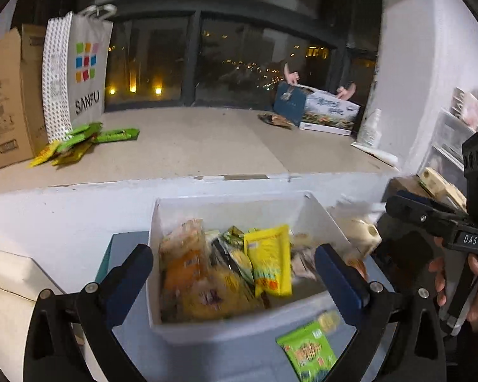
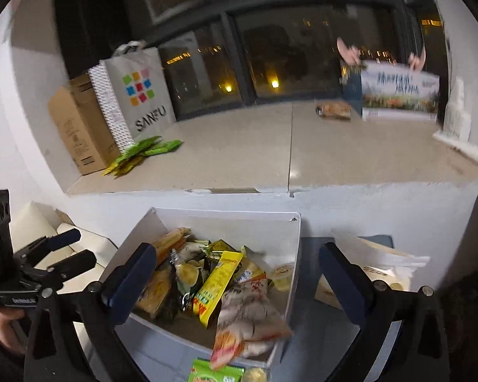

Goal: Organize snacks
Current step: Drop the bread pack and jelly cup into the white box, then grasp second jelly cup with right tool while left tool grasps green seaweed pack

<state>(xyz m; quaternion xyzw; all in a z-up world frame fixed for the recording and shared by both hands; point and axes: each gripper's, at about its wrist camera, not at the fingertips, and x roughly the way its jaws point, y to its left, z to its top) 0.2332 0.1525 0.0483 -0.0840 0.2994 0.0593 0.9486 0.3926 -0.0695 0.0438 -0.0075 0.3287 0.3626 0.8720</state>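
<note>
A white open box [image 1: 172,331] holds several snack packets, among them a yellow packet [image 1: 271,261] and an orange one [image 1: 184,254]. The box also shows in the right wrist view [image 2: 294,254], with a white and red bag [image 2: 248,315] at its near side. My left gripper [image 1: 234,270] is open and empty above the box. My right gripper [image 2: 239,273] is open and empty above the same box. A green packet [image 1: 307,353] lies in front of the box. Green and yellow packets [image 1: 79,143] lie on the ledge by a paper bag.
On the stone ledge [image 1: 191,146] stand a cardboard box [image 1: 9,95], a SANFU paper bag [image 1: 79,73] and a printed carton [image 1: 322,108] at the far right. A dark window is behind. White boxes [image 2: 41,226] sit at the left.
</note>
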